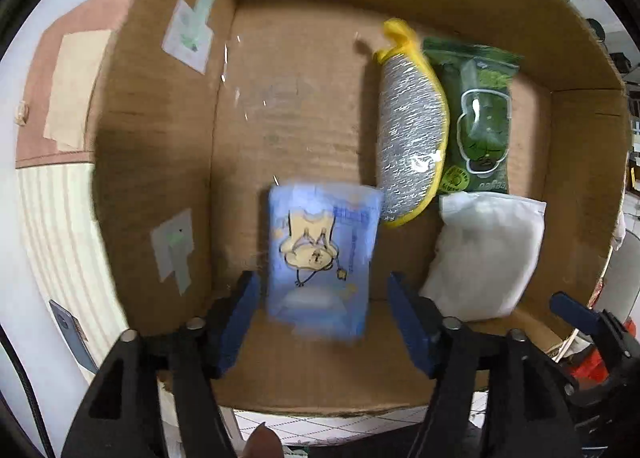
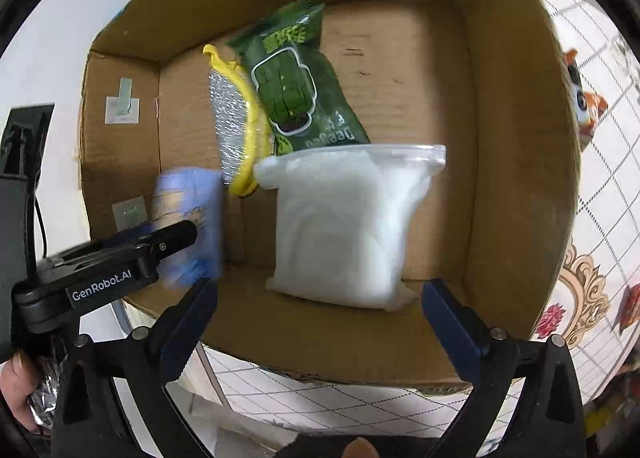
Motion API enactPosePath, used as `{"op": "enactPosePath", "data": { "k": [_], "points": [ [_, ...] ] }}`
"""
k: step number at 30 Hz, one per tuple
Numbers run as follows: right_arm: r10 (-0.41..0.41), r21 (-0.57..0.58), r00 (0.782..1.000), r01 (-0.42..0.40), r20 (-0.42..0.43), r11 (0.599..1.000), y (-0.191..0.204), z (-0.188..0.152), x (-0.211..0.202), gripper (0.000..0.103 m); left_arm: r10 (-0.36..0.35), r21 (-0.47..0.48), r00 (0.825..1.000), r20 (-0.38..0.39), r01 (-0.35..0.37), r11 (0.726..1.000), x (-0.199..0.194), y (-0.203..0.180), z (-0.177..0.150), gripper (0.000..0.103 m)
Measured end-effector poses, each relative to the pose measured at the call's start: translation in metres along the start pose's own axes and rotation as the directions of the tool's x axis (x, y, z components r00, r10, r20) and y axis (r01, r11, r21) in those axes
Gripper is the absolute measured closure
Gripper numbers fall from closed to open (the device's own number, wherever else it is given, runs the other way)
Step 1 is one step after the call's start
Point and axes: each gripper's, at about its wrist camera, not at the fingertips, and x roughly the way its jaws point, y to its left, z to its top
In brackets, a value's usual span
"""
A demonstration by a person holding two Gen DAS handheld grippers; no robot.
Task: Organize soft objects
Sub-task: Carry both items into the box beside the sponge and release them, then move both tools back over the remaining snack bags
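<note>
Looks mostly done to me. The cardboard box (image 1: pixel 160 162) already has a green wipes pack (image 1: pixel 478 114) and a yellow-edged scrubber (image 1: pixel 412 130) side by side toward the far wall, with a white bag (image 1: pixel 484 254) at the near right corner. The blue tissue pack (image 1: pixel 322 258) sits blurred between the left tongs (image 1: pixel 322 310), which are spread wide, so probably just dropping in. Right tongs (image 2: pixel 316 314) are open too, holding nothing. Can't see anything left outside.
</note>
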Motion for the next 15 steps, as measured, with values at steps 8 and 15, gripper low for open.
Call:
{"op": "enactPosePath", "data": {
  "k": [8,15],
  "points": [
    [-0.108,-0.05,0.989,0.113,0.1,0.992,0.003,-0.004,-0.025,0.0,0.007,0.011,0.995,0.097,-0.008,1.0,-0.039,-0.006,-0.018,0.004],
    [-0.189,-0.065,0.958,0.207,0.216,0.976,-0.004,-0.03,-0.061,0.0,0.017,-0.034,0.967,0.252,-0.008,0.999,-0.088,-0.005,-0.043,0.002]
  ]
}}
